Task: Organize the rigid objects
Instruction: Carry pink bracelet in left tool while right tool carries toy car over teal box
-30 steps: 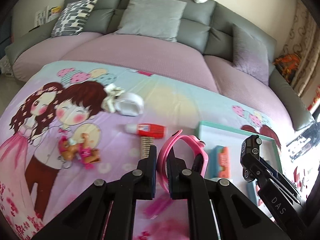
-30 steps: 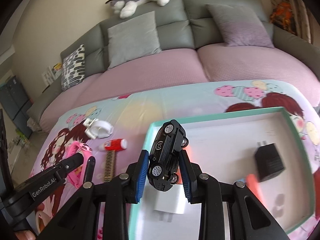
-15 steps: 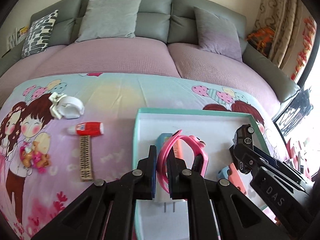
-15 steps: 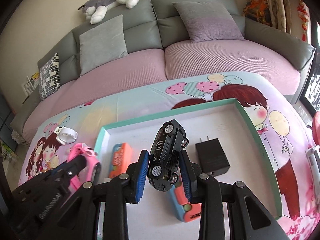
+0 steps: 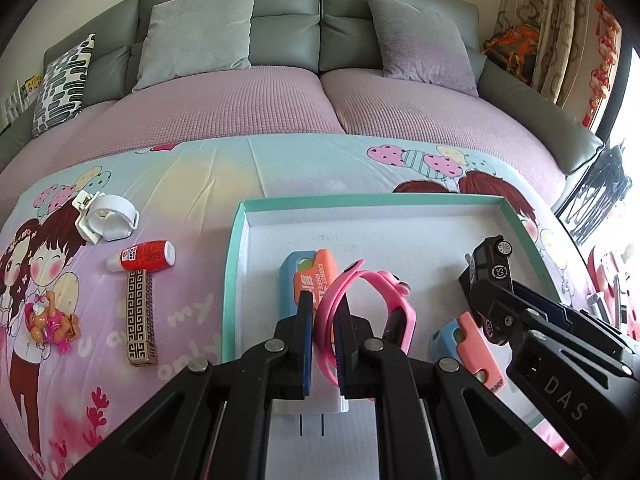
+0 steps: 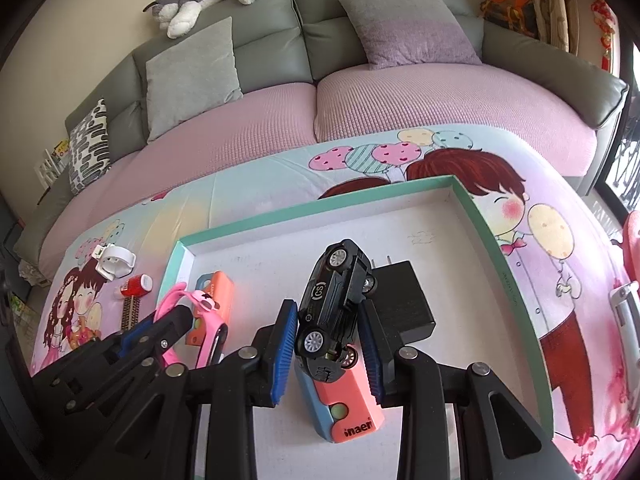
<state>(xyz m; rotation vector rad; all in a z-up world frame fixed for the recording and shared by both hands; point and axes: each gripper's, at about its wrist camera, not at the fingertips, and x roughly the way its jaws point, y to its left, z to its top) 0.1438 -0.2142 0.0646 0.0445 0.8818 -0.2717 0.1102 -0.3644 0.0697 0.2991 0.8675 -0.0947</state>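
My left gripper (image 5: 325, 312) is shut on the strap of a pink watch (image 5: 380, 300), held above the teal-rimmed white tray (image 5: 236, 264). My right gripper (image 6: 329, 320) is shut on a black toy car (image 6: 336, 300), nose up, also over the tray (image 6: 480, 216). Each gripper shows in the other's view: the right one with the car (image 5: 490, 280) at the right, the left one with the watch (image 6: 200, 308) at the left. In the tray lie an orange and blue knife (image 5: 312, 276), a pink and blue case (image 6: 344, 408), a black charger (image 6: 404, 300) and a white plug (image 5: 320, 400).
Left of the tray, on the cartoon-print cloth, lie a white clip holder (image 5: 106, 218), a red and white bottle (image 5: 144, 256), a patterned gold bar (image 5: 140, 316) and a small figure toy (image 5: 52, 320). A grey sofa with cushions (image 5: 200, 28) stands behind.
Both grippers have moved right, from the tray's left edge to over its inside, each still holding its object. The loose items on the cloth have slid left in view.
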